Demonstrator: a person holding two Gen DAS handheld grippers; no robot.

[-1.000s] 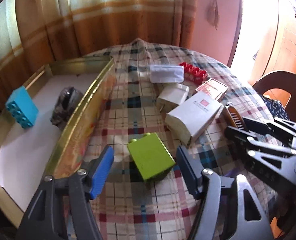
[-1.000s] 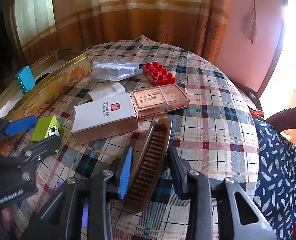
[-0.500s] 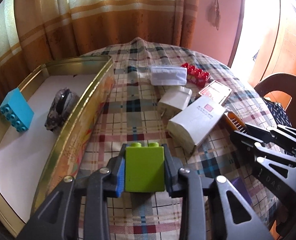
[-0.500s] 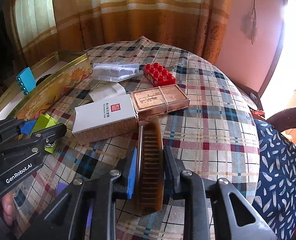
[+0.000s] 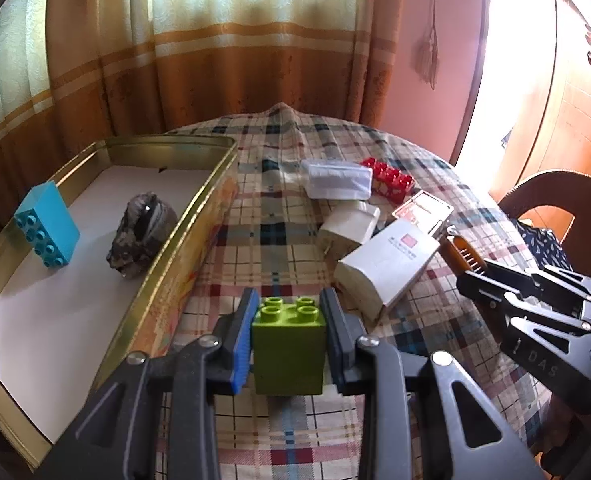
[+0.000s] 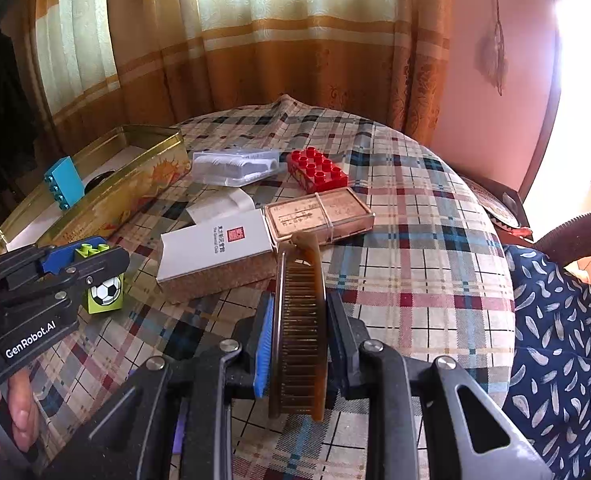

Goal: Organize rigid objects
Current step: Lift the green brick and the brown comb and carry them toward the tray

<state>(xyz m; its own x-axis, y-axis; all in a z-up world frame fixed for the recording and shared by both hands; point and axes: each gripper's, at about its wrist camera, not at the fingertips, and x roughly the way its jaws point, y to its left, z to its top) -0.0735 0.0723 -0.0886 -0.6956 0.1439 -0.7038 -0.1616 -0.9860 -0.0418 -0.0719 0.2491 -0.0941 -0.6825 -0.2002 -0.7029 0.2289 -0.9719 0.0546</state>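
My left gripper (image 5: 289, 316) is shut on a lime green toy brick (image 5: 289, 354), held just above the plaid tablecloth beside the gold tin tray (image 5: 199, 216). The same green brick (image 6: 105, 292) shows a football picture in the right wrist view, with the left gripper (image 6: 83, 258) around it. My right gripper (image 6: 299, 320) is shut on a brown comb (image 6: 301, 328), which stands on edge between the pads. In the tray lie a blue brick (image 5: 47, 230) and a dark grey lump (image 5: 141, 234).
On the cloth lie a white box (image 6: 215, 254), a copper-coloured tin (image 6: 319, 212), a red brick (image 6: 317, 170), a clear plastic case (image 6: 235, 166) and a small white block (image 5: 349, 226). A chair with a patterned blue cushion (image 6: 555, 340) stands at the right.
The left jaws closed on the green brick and lifted it upright. The right jaws closed on the comb, turning it from flat and slanted to standing on edge.
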